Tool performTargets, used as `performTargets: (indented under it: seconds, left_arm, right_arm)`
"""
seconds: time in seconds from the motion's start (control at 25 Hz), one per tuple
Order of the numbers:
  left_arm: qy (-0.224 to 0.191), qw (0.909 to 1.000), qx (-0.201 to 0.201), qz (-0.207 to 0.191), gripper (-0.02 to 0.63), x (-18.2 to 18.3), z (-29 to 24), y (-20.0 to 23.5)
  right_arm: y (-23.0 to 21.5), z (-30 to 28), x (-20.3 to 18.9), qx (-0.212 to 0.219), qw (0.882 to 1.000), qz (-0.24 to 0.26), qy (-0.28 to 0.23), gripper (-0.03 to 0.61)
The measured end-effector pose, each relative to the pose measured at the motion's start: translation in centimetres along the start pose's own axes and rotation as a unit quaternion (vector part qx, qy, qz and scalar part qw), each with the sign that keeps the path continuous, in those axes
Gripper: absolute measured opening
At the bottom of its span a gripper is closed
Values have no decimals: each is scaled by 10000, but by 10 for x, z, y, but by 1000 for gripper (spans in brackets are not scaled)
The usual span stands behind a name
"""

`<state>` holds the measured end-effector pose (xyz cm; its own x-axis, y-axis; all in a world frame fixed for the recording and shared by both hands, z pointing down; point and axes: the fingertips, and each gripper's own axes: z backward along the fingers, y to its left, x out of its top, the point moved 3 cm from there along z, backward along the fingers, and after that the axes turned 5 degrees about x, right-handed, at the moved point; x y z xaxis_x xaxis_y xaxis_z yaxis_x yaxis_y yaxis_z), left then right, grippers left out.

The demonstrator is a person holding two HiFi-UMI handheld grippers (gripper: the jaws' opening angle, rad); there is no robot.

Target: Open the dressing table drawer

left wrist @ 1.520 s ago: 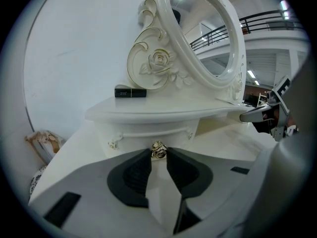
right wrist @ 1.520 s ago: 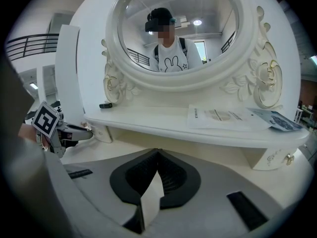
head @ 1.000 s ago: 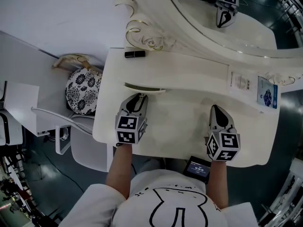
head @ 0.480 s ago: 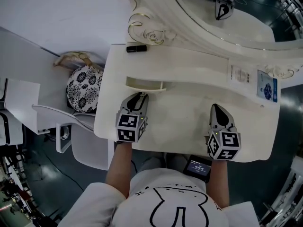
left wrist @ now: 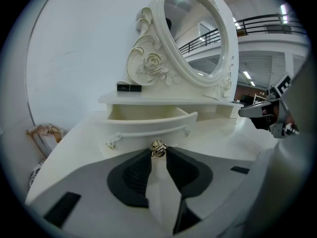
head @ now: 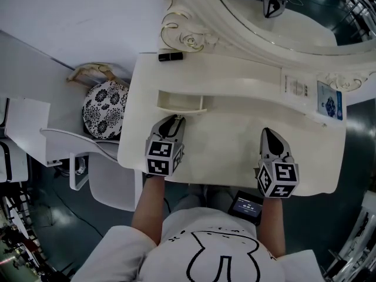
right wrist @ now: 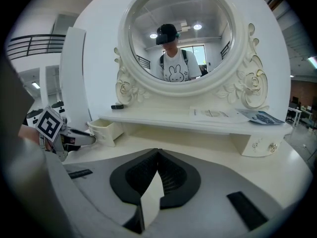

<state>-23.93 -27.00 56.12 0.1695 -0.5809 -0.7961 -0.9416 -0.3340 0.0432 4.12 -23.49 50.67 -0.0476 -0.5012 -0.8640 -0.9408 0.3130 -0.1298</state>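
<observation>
Left tool (head: 174, 118) clamped on gold knob (left wrist: 158, 148) of part-open drawer (left wrist: 146, 117); right tool (right wrist: 157, 157) closed, empty. Risk: small rounded knob could slip free if pulled off-axis.

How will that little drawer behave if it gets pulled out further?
The drawer looks small, and the inside that shows is bare, so it is probably light. Its knob, pinched by the left gripper, is small, round and glossy, so it might slip. Being shallow, it could perhaps tip out if overpulled.
</observation>
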Motion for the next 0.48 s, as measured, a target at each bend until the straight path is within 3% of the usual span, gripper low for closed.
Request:
performTargets:
  seconds: [0.48]
  left_arm:
    - [29,10000,-62,-55,118,-15,18,-6]
  right_arm:
    - [16,9,-11,47,10000,-30,-13,17]
